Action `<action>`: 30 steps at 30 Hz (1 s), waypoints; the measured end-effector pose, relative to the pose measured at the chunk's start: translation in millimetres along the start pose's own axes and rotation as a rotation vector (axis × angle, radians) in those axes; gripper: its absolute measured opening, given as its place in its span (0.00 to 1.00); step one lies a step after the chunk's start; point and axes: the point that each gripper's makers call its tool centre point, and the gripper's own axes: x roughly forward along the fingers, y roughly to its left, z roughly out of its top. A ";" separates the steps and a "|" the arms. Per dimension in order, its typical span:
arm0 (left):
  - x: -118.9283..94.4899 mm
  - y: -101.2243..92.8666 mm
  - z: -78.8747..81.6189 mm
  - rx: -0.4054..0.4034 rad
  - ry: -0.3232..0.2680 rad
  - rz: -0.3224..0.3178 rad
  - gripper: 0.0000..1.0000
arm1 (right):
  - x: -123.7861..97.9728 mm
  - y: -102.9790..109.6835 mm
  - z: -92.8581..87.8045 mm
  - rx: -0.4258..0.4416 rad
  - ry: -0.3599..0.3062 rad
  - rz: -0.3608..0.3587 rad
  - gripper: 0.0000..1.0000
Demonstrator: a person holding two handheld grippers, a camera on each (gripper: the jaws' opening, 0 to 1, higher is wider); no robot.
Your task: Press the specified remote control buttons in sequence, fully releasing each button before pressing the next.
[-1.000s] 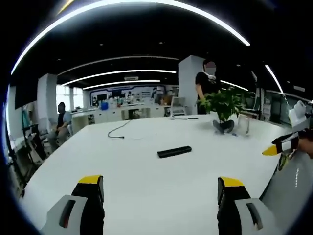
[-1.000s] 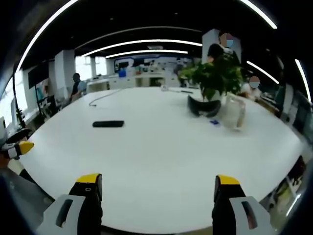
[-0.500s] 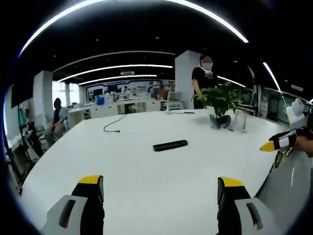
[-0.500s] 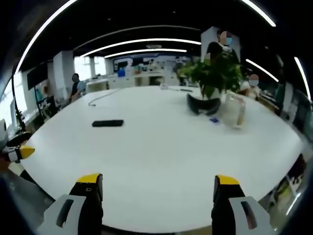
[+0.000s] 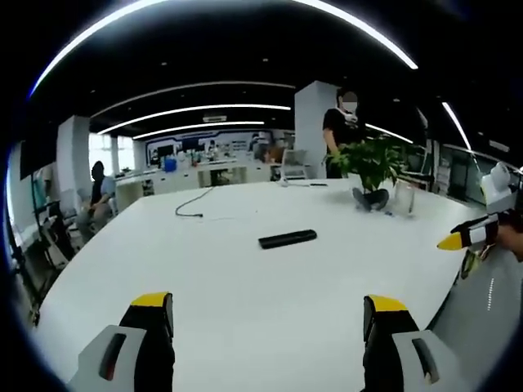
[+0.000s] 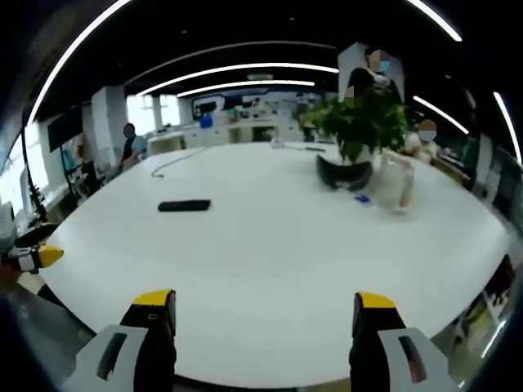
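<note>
Left gripper view: left tongs (image 5: 270, 314) wide apart, holding nothing, over white worktop (image 5: 245, 286). Black remote (image 5: 288, 238) flat at 12 o'clock, well ahead. Potted plant (image 5: 372, 167) at 1 o'clock; right tongs' yellow tip at 3 o'clock.

Right gripper view: right tongs (image 6: 265, 312) wide apart, empty. Remote (image 6: 184, 205) at 11 o'clock, well apart from plant (image 6: 355, 131) at 1 o'clock.

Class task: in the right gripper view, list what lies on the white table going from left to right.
Black remote control → potted plant → clear container.
</note>
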 end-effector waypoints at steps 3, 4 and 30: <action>0.3 2.0 -1.5 -0.005 0.008 0.010 1.00 | -0.4 0.9 0.6 0.003 -0.001 0.006 0.87; 0.5 2.4 -2.0 -0.005 0.009 0.012 1.00 | -0.5 1.1 0.4 0.004 0.000 0.007 0.86; 1.1 6.3 -9.0 0.020 0.052 0.043 0.99 | -0.8 5.0 4.1 -0.016 -0.021 0.023 0.85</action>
